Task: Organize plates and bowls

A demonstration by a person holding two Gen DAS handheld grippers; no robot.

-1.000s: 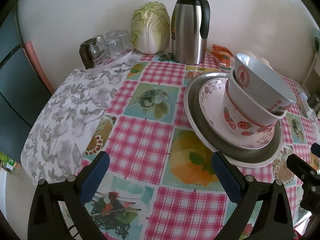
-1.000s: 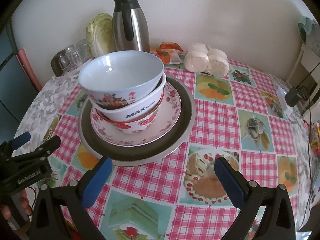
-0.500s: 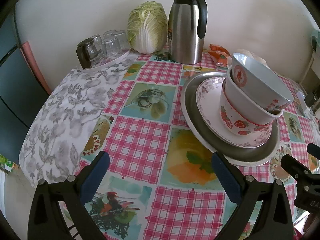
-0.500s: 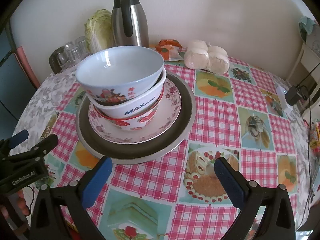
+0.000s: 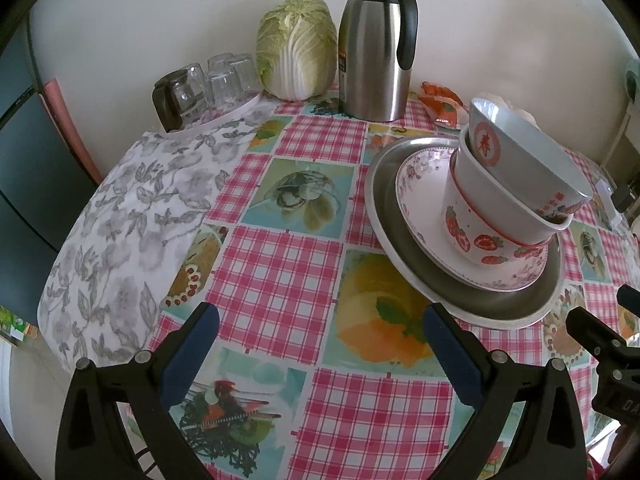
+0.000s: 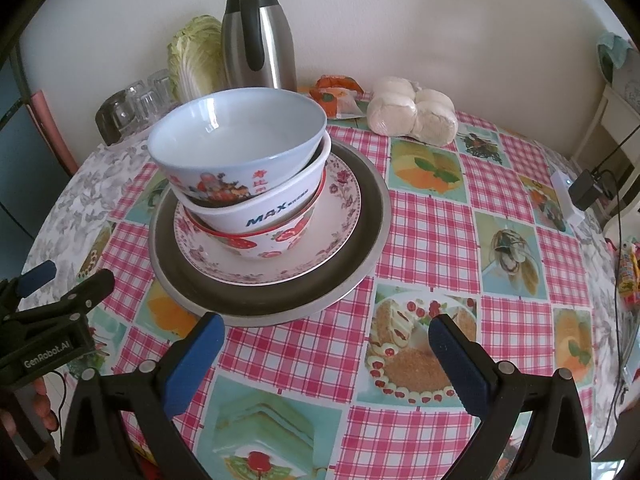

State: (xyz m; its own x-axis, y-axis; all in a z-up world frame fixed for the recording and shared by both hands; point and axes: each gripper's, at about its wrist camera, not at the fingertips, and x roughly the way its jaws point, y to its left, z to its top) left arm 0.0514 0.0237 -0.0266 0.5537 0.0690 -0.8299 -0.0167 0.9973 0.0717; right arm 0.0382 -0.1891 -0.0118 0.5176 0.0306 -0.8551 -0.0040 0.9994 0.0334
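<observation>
A grey metal plate (image 6: pixel 360 248) sits on the table with a floral plate (image 6: pixel 340 216) on it. Three nested bowls stand on the floral plate: a strawberry bowl (image 6: pixel 272 242) at the bottom, a white "MAX" bowl (image 6: pixel 280 210) in the middle and a light-blue bowl (image 6: pixel 240 148) on top, tilted. The stack also shows in the left wrist view (image 5: pixel 500 184). My left gripper (image 5: pixel 320 340) is open and empty, to the left of the stack. My right gripper (image 6: pixel 324 344) is open and empty, in front of the plate's near edge.
A steel thermos jug (image 5: pixel 376 44), a cabbage (image 5: pixel 296 64) and a tray of upturned glasses (image 5: pixel 208 84) stand at the back by the wall. Bagged buns (image 6: pixel 412 112) and an orange packet (image 6: pixel 336 94) lie at the back right. A charger and cable (image 6: pixel 588 192) lie at the right edge.
Both grippers have drawn slightly nearer the stack; the dishes look a little larger in the right wrist view. Nothing was gripped or released.
</observation>
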